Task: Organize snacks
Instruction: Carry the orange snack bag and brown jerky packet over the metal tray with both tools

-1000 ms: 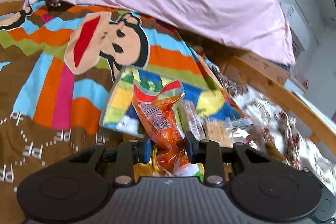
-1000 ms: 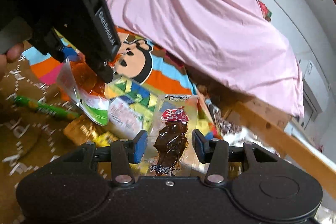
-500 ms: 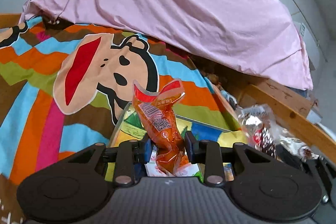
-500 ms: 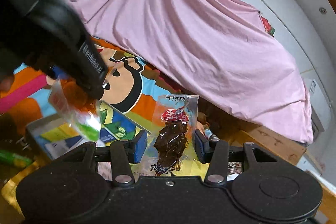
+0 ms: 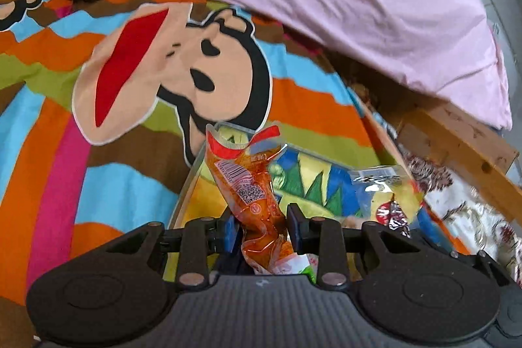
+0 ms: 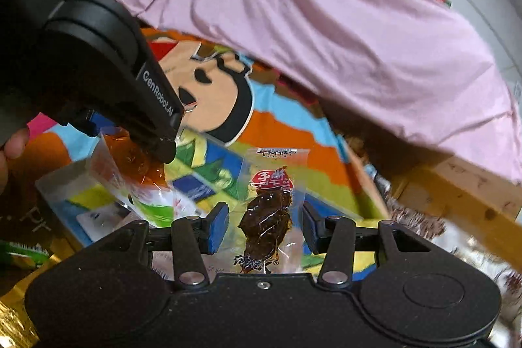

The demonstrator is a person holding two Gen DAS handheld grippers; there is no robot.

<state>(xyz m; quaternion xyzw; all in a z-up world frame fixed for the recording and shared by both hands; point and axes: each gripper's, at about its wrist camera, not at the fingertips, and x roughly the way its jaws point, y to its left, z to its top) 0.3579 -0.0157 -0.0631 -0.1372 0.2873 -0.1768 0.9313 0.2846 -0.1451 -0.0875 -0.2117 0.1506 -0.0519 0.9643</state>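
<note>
Bed cover: the striped cartoon cover lay far below and beyond both sets of jaws; a packet let go off-target would likely have landed on it, outside the box.

Storage box: the clear box with a bright printed floor sat just ahead of and below both sets of jaws. Its near rim was hard to see through the plastic, so a low approach could have caught a packet's hanging end on it.

Left gripper: its jaws stood narrow, pinching the orange snack packet at its crumpled lower part. The packet stood up past the jaw tips, its sealed top leaning left. The slick film was bunched rather than flat, so a sudden swing could probably have slid it out.

Right gripper: the dark jerky packet stood between the jaws, but the blue pads sat visibly apart from the meat. Whether they pressed the clear film edges could not be told. If only thin film was caught, the grip was weak and the packet might have twisted or dropped.

Crowding: in the right wrist view the left gripper hung up-left of the right jaws, close over the same box. Releasing both at once risked a knock or one packet landing across the other.
</note>
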